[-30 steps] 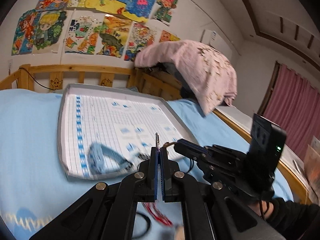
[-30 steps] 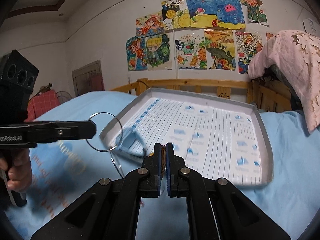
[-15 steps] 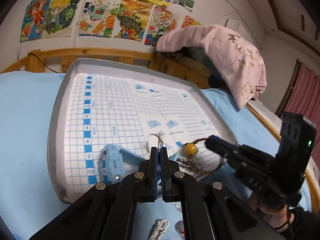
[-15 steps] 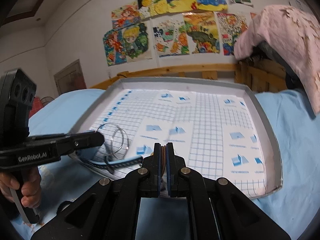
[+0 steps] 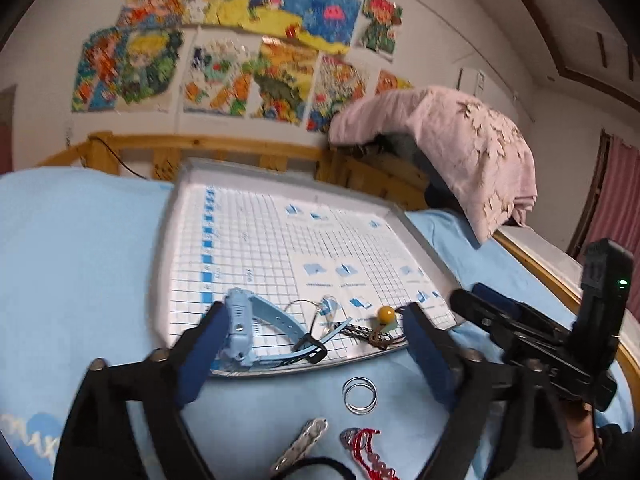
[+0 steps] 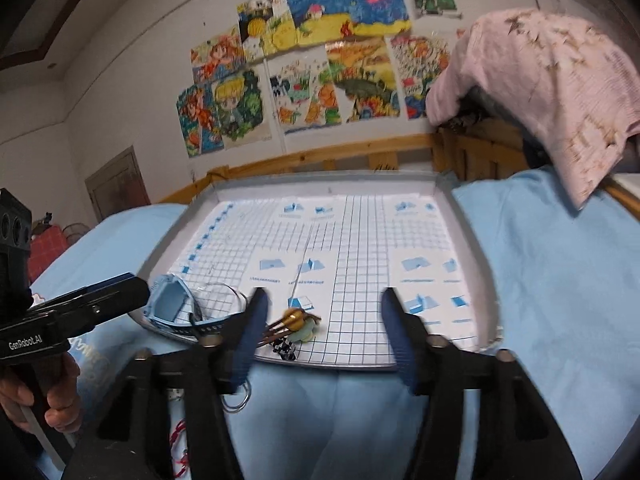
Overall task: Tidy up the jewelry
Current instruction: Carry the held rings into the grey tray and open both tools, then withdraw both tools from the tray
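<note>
Left wrist view: both my grippers [image 5: 312, 336] [image 6: 322, 322] gape wide, holding nothing. Pale blue plastic watch [image 5: 256, 326] and amber-bead cord [image 5: 382, 326] sit at the grid-lined tray's [image 5: 420, 236] near edge — silver rings [image 5: 360, 395] lie on the blue sheet [image 5: 80, 248]. Risk imo: nudging stuff off the lip w/ a careless reach.

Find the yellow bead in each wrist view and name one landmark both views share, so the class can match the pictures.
Left wrist view: the yellow bead lies near the front edge of the gridded tray, right of centre, close to the right blue pad.
Right wrist view: the yellow bead sits at the tray's front edge, left of centre, beside the left blue pad.
Shared landmark: the light blue watch, left of the bead in both.
</note>
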Demonstrator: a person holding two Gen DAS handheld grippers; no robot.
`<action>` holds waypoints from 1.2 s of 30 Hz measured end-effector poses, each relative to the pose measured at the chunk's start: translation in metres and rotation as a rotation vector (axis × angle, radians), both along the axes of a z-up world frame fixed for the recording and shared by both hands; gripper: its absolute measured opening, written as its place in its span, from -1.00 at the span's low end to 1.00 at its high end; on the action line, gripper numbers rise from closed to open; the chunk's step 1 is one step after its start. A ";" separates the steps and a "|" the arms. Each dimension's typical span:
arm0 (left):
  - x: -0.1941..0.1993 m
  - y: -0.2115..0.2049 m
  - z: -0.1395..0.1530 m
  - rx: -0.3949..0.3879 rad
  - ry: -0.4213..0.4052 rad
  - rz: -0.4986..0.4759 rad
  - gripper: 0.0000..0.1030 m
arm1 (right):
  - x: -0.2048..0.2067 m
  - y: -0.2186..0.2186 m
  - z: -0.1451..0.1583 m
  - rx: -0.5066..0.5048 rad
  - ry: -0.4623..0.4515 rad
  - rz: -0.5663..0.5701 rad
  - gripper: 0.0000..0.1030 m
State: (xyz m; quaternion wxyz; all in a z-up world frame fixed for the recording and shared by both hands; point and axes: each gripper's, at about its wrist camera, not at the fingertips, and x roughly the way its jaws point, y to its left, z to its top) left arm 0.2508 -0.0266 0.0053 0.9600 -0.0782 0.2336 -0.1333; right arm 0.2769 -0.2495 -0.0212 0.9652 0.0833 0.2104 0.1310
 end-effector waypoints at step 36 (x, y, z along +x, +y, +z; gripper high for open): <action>-0.186 0.045 -0.007 0.087 -0.064 0.280 1.00 | -0.208 0.009 0.022 -0.124 -0.188 0.036 0.97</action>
